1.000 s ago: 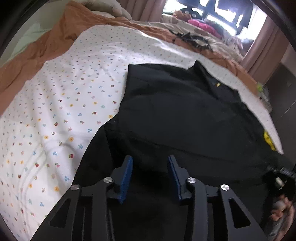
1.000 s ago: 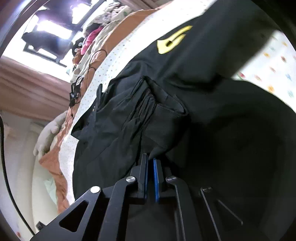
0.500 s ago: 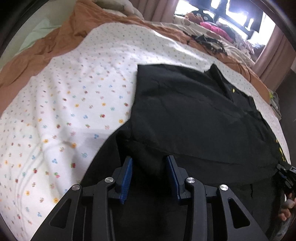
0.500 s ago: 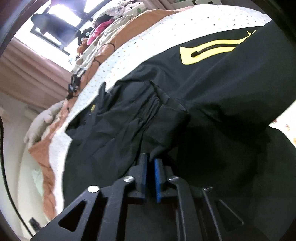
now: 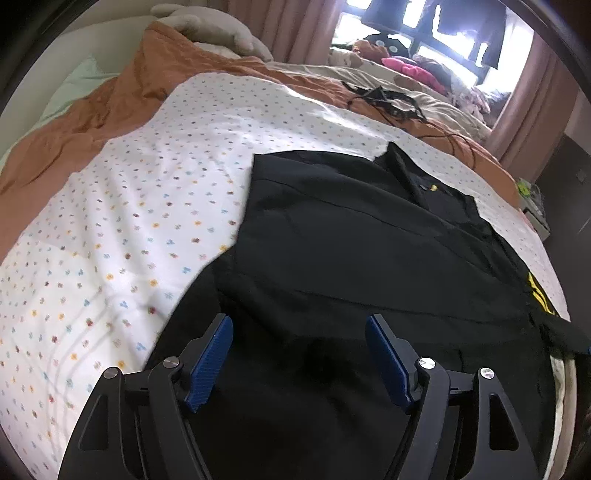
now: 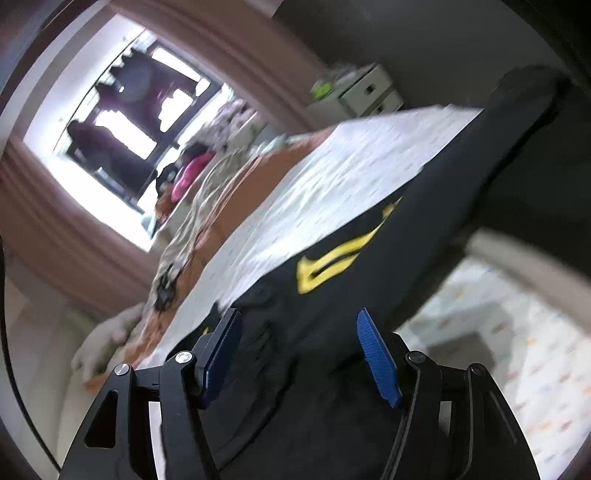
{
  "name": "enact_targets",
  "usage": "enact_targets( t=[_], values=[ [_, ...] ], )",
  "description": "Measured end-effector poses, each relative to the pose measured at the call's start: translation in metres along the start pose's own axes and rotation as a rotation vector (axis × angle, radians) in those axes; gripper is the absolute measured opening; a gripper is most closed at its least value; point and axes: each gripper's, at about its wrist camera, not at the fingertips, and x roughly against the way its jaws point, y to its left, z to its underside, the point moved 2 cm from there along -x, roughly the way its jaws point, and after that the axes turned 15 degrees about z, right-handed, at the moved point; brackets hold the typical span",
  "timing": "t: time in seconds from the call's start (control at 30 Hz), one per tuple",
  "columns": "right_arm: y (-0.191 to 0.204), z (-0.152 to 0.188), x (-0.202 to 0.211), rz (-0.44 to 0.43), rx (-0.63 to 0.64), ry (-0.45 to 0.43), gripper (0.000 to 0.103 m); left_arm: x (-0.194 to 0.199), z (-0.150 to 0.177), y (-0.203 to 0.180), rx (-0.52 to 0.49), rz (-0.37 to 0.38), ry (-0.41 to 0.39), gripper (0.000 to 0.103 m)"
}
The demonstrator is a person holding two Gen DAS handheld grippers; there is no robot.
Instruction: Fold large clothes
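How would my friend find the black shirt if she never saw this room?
Look at the big bed with the white dotted sheet over an orange blanket. The black shirt lies spread flat on that sheet, at the near edge. It is the only big dark thing there, with a yellow mark on it.

The left wrist view looks steeply down along its tongs [image 5: 299, 354], close above the black garment [image 5: 369, 266] on the bed [image 5: 110, 229], facing the far window [image 5: 443, 22]. The right wrist view, rolled and blurred, looks more shallowly across the bed's edge [image 6: 332, 177] toward that window [image 6: 122, 122]. Both share the garment's yellow print [image 6: 332, 262].
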Motion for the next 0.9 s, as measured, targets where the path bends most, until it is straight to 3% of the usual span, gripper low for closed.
enact_targets(
  t=[0.2,0.27,0.43,0.53,0.7,0.8,0.9],
  values=[
    [-0.048,-0.034,0.008,0.025,-0.103,-0.045,0.064,-0.003,0.006,-0.019,-0.062,-0.024,0.001,0.076],
    [-0.060,-0.043,0.004,0.020,-0.120,-0.041,0.058,-0.004,0.005,-0.022,-0.062,-0.013,-0.003,0.076],
    [-0.086,-0.057,-0.007,-0.002,-0.184,-0.024,0.057,-0.008,0.007,-0.025,-0.064,-0.020,-0.008,0.076],
    [-0.096,-0.064,-0.015,-0.022,-0.215,-0.015,0.043,-0.010,0.009,-0.027,-0.070,-0.032,-0.006,0.076],
    [-0.092,-0.071,-0.024,-0.032,-0.215,-0.025,0.033,-0.016,0.011,-0.027,-0.075,-0.049,-0.002,0.076],
    [-0.098,-0.072,-0.025,-0.027,-0.222,-0.034,0.008,-0.019,0.013,-0.027,-0.075,-0.057,0.006,0.076],
    [-0.103,-0.070,-0.020,-0.055,-0.230,-0.055,0.003,-0.020,0.014,-0.028,-0.078,-0.061,0.008,0.076]
  ],
)
